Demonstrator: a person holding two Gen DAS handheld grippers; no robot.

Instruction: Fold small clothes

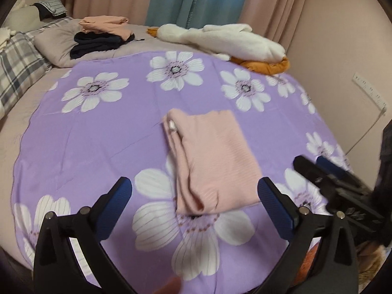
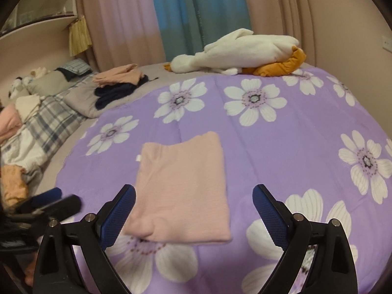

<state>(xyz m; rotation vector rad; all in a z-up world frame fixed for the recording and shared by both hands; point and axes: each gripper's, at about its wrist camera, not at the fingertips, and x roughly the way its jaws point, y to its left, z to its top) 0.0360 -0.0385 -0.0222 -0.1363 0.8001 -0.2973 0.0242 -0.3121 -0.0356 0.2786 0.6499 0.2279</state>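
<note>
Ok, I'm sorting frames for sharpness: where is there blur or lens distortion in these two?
Left wrist view: the right gripper is motion-smeared and the bedspread bulges from the fisheye. Right wrist view: the left gripper is streaked, the folded pink garment looks soft, and the corners are dark.

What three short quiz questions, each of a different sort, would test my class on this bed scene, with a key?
1. True or false: the pink garment lies folded on the purple floral sheet.
2. Multiple choice: the left tool and the right tool are: A) both open and empty; B) both shut on the garment; C) one open, one shut.
3. Fill in: the white plush toy lies at the far side of the bed, in front of the ____.

Key: 1 true; 2 A; 3 curtains.
</note>
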